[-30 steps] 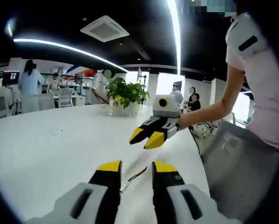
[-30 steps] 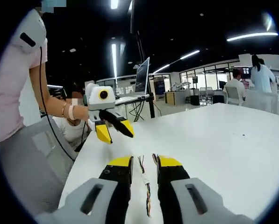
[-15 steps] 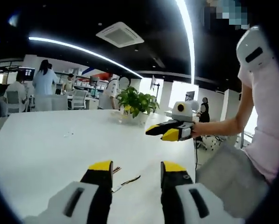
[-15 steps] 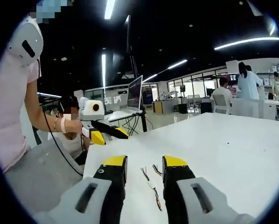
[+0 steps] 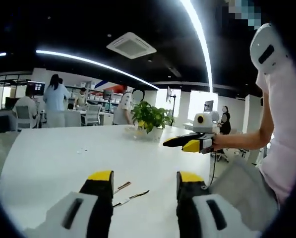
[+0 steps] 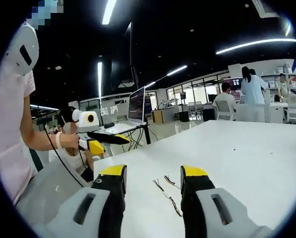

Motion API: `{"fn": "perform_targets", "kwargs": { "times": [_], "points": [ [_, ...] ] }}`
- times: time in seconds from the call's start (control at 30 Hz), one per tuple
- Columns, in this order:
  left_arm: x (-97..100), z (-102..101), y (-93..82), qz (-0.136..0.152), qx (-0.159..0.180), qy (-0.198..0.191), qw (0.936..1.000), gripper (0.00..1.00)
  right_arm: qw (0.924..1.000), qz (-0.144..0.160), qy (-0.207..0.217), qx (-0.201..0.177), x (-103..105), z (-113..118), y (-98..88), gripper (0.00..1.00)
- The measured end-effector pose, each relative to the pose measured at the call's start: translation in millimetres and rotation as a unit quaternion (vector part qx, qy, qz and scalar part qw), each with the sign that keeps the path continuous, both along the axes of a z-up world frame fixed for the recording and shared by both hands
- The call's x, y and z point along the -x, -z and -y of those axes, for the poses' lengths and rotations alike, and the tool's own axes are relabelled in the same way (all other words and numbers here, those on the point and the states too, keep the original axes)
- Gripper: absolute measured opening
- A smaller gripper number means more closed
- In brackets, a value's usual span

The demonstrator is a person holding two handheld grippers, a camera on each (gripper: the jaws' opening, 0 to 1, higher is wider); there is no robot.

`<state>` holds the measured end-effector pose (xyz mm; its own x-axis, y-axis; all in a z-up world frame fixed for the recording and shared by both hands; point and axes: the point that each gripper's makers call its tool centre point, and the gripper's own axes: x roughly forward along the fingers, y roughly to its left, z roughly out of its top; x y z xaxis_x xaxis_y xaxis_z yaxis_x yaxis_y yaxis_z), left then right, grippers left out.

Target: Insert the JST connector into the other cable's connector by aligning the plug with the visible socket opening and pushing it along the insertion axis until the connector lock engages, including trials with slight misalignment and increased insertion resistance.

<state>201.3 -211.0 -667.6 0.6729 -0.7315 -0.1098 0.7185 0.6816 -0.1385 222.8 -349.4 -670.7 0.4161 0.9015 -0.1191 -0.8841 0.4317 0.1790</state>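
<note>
Left gripper (image 5: 144, 179) jaws are spread wide, nothing between them, held above the white tabletop (image 5: 53, 153). Right gripper (image 6: 153, 174) is the same: jaws apart, empty, above the tabletop (image 6: 247, 148).

Two cables lie loose on the tabletop, close together, untouched by either gripper. In the left gripper view they sit in the gap between the jaws: first cable (image 5: 121, 187) is the shorter-looking piece, second cable (image 5: 131, 198) lies just beside it, nearer the camera. In the right gripper view the pair shows between the jaws as well, first cable (image 6: 170, 181) and second cable (image 6: 166, 195), thin wires with small pale ends. Connector detail is too small to read; cannot tell plug from socket, or whether the two ends touch.

Each gripper shows in the other's view, held up off the tabletop by the person's hand: the right one (image 5: 186, 144) beyond the table edge in the left gripper view, the left one (image 6: 104, 142) likewise in the right gripper view. Yellow tips, black fingers, both well apart from the cables.

Potted plant (image 5: 151, 119) stands further back on the tabletop. Person in a pale pink top (image 5: 281, 119) holds both grippers. Monitor (image 6: 136, 105) on a stand behind the table edge. Other people stand in the office background.
</note>
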Motion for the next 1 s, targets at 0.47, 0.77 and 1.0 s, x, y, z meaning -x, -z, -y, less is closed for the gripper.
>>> {"fn": "perform_targets", "kwargs": {
  "times": [0.47, 0.77, 1.0],
  "points": [
    [26.3, 0, 1.9, -0.013, -0.016, -0.025, 0.9995, 0.54, 0.9962, -0.023, 0.064, 0.054, 16, 19, 11.1, 0.63],
    [33.4, -18, 22.6, -0.045, -0.052, -0.087, 0.9938, 0.7, 0.9896, -0.063, 0.12, 0.048, 27, 38, 20.9, 0.74],
    [38.9, -28, 33.7, -0.066, -0.03, -0.116, 0.9906, 0.68, 0.9832, -0.096, 0.148, 0.047, 32, 47, 41.9, 0.74]
  ]
}}
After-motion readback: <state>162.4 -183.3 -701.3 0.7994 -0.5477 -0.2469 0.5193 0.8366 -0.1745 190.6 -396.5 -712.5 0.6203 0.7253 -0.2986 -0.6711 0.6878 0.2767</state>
